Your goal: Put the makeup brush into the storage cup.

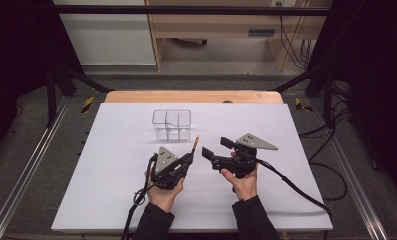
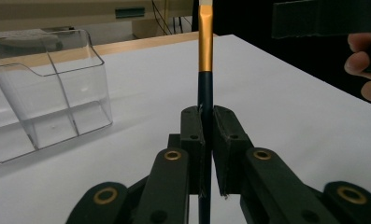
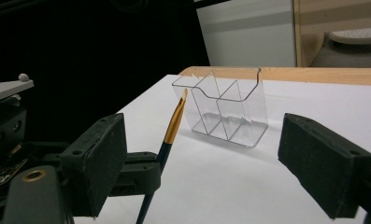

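Clamping a brush [image 2: 205,70] upright in the left tool [image 2: 206,135], right tool [image 3: 220,154] spread apart, clear organizer [image 1: 171,124] nearby.

Low in the frame's centre, the left gripper [image 1: 188,159] is clamped tight, angled up-right; just right of it, the right gripper [image 1: 216,147] points left, jaws wide.

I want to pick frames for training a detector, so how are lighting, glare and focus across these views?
High view: white table evenly lit, surroundings dark, clear organizer faint against it. Left gripper view: brush sharp, soft highlights on the organizer walls, right gripper's jaw blurred at top right. Right gripper view: near pads slightly soft, black backdrop at left.
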